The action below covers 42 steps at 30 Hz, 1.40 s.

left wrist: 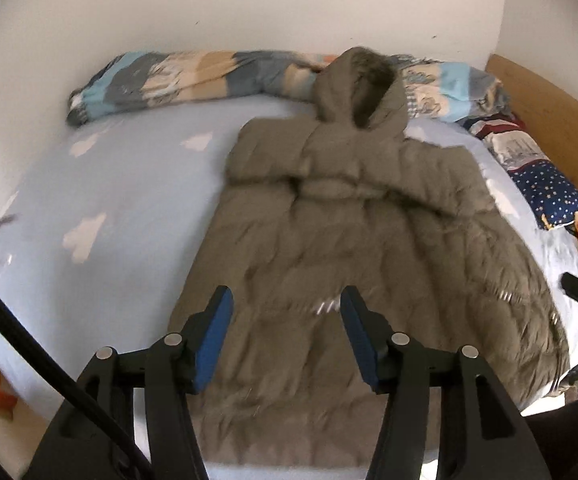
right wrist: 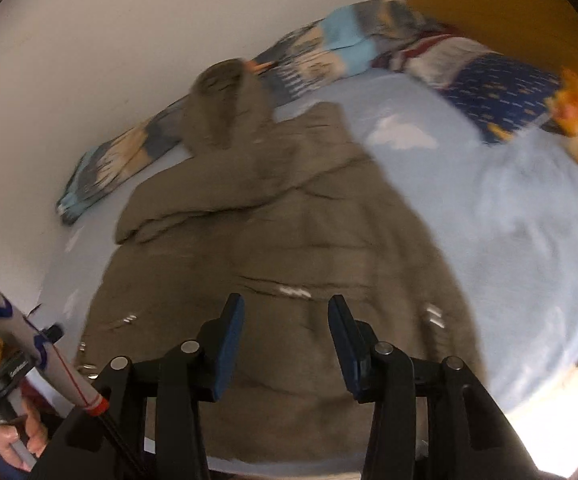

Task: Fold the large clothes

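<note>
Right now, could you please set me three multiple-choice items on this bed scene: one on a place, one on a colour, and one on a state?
1. Where does the coat lie?
A. spread on the bed sheet
B. hung on the wall
C. on the floor

2. What colour are the pads on the left gripper?
A. red
B. blue
C. yellow

3. How do the coat's sleeves lie?
A. stretched out to the sides
B. hanging off the bed
C. folded in across the chest

Answers:
1. A, the coat lies flat on the sheet with its hood toward the rolled blanket.
2. B, both pads show blue.
3. C, the sleeves meet across the chest below the hood.
</note>
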Motion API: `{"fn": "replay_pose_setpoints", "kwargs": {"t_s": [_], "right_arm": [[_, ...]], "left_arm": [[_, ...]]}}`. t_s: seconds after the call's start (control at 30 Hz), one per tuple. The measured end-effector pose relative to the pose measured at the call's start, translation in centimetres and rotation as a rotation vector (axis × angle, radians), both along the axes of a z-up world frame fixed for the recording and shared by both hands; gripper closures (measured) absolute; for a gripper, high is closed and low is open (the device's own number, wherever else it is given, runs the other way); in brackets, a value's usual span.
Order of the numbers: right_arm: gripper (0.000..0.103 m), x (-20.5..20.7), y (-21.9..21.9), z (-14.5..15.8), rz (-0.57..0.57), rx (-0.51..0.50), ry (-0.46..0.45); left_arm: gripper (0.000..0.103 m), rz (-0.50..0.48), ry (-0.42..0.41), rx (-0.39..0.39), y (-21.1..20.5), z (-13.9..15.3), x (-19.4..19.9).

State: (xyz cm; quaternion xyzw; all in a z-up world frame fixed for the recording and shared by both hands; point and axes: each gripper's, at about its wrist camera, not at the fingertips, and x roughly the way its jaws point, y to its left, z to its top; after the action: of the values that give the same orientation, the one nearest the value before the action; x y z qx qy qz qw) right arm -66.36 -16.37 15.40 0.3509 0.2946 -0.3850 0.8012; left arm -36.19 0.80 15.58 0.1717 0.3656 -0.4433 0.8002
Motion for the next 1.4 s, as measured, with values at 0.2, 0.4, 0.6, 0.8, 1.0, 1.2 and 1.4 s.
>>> {"fn": "replay_pose_setpoints", "kwargs": {"t_s": [0.2, 0.4, 0.6, 0.8, 1.0, 1.2, 1.4], "right_arm": [[0.057, 6.0, -3.9, 1.8, 0.090, -0.033, 0.002], [0.057, 12.2, -9.4, 1.0, 0.103, -0.057, 0.039], [0.057, 15.6, -14.9, -3.2, 0.090, -0.019, 0.064], [0.057, 17.0, -18.1, -7.2, 0.086, 0.064, 0.115], [0.055, 18.5, -18.7, -9.3, 0.064, 0.093, 0.178], [0.054, 16.7, -18.7, -5.8, 0.049, 0.049, 0.068], [0.054, 15.1, -19.3, -1.9, 0.065, 0.020, -0.008]], "left_arm": [[0.043, -0.019, -0.149, 0.000, -8.2, 2.1, 1.4], [0.042, -0.020, -0.193, 0.046, -15.8, -0.1, 5.1], [0.042, 0.036, -0.075, 0.070, -19.3, -4.4, 10.0], [0.038, 0.072, 0.026, 0.143, -20.8, -7.8, 13.1], [0.038, 0.052, 0.001, 0.128, -20.5, -7.1, 13.2], [0.038, 0.018, -0.073, -0.044, -18.7, -1.7, 12.9], [0.038, 0.004, 0.001, -0.014, -19.0, -2.3, 14.1]]}}
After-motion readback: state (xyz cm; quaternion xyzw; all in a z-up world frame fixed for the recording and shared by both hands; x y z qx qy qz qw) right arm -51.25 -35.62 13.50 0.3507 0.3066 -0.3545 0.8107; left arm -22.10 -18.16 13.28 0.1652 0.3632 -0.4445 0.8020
